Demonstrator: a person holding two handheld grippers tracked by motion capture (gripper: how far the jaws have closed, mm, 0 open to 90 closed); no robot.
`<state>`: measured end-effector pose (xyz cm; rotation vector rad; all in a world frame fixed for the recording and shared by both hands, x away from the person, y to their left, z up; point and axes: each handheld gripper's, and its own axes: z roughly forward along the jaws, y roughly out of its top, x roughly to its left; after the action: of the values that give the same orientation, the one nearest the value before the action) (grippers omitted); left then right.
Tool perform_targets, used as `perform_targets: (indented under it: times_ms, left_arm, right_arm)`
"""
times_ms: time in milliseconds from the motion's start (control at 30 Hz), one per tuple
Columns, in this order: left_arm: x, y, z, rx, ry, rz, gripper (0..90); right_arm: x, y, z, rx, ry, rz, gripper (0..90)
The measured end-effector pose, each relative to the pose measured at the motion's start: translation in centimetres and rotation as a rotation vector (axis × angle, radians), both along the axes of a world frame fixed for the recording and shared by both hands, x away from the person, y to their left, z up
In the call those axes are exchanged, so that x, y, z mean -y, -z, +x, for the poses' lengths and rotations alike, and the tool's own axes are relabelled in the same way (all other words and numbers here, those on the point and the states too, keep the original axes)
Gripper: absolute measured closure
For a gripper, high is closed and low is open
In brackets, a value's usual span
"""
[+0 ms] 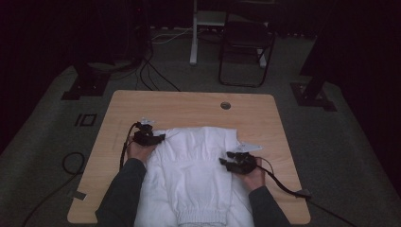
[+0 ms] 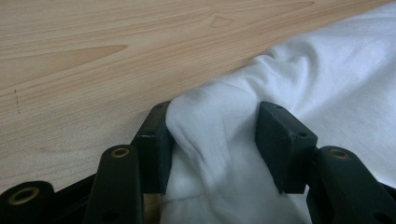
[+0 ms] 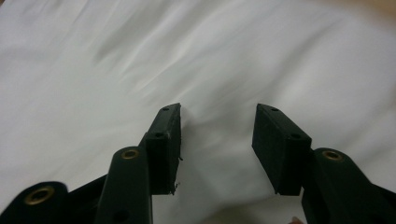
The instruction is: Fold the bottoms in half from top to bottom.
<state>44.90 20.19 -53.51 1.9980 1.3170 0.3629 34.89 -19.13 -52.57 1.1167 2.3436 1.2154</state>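
- A white garment (image 1: 191, 175) lies spread on the wooden surface (image 1: 198, 106). It reaches from the middle of the surface to the near edge at 6 o'clock, where its ribbed hem hangs close to the person.
- The far part of the garment looks already folded over, because its top edge is straight and short. The sides are not yet folded in, so I judge the folding is begun but far from finished.
- The left tool (image 1: 156, 138) is at the garment's far-left corner, about 10 o'clock from the cloth's middle. In the left gripper view a bunched fold of the cloth (image 2: 212, 140) fills the gap, and both jaws press on its sides: the left tool (image 2: 212, 149) is clamped on this corner.
- The right tool (image 1: 226, 161) is at the right edge of the garment, about 3 o'clock. In the right gripper view its jaws stand apart over flat cloth (image 3: 140, 60) and nothing is pinched between them; the right tool (image 3: 217, 149) has no hold yet.
- What is left, in my judgement: the right tool must take its edge, then both sides go inward and the piece is folded smaller.
- Beyond the surface, at 12 o'clock, a dark chair (image 1: 246, 42) stands on the floor, and cables lie near it.
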Motion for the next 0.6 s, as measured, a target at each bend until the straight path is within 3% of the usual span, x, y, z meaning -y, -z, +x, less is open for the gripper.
perform_targets:
  times_ms: [133,200,233,267,300,367,467,600]
  left_arm:
    - [0.1,-0.1,0.1,-0.007,0.002,0.007,48.3]
    - [0.2,-0.1,0.2,-0.005,0.002,0.004,48.3]
    - [0.2,-0.1,0.2,-0.005,0.002,0.004,48.2]
    - [0.1,-0.1,0.2,-0.005,0.003,0.002,48.2]
    - [0.1,0.0,0.2,-0.005,0.004,0.0,48.2]
    - [0.1,0.0,0.2,-0.004,0.007,-0.006,48.1]
    - [0.0,0.0,0.3,-0.002,0.014,-0.015,47.9]
    - [0.0,0.0,0.4,-0.006,0.013,-0.02,47.8]
  right_arm:
    - [1.9,-2.5,3.7,0.049,0.103,0.031,41.9]
    - [2.4,-2.8,6.3,0.035,0.138,0.019,36.0]
    - [2.4,-2.8,6.3,0.035,0.138,0.019,36.0]
    - [2.5,-2.7,7.5,0.028,0.154,0.002,33.0]
    - [2.7,-2.1,9.6,-0.016,0.159,0.0,30.8]
    - [2.7,-1.2,11.4,-0.044,0.166,-0.003,30.6]
    - [2.6,0.3,12.9,-0.093,0.164,-0.006,29.0]
    - [2.6,1.3,13.6,-0.117,0.154,0.029,29.1]
